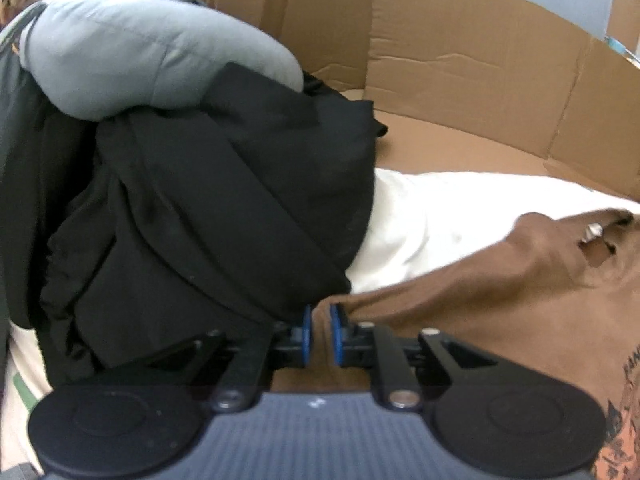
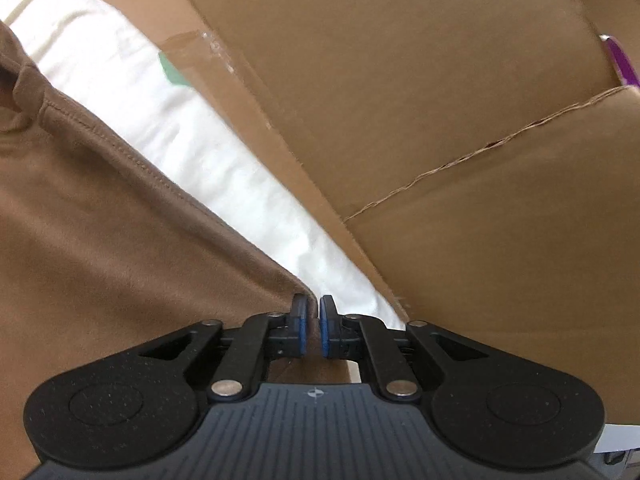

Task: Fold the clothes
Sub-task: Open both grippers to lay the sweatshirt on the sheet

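In the left wrist view, the left gripper (image 1: 321, 322) sits at lower centre, its jaws nearly together with a fold of the brown shirt (image 1: 480, 292) between the pads; whether the pads press it I cannot tell. The shirt runs to the lower right over a white sheet (image 1: 424, 220). A black garment (image 1: 224, 208) and a grey one (image 1: 132, 60) are heaped at left, with cardboard (image 1: 460, 60) behind.

In the right wrist view, the right gripper (image 2: 313, 320) holds its jaws almost together at the shirt's (image 2: 112, 248) corner, grip unclear.
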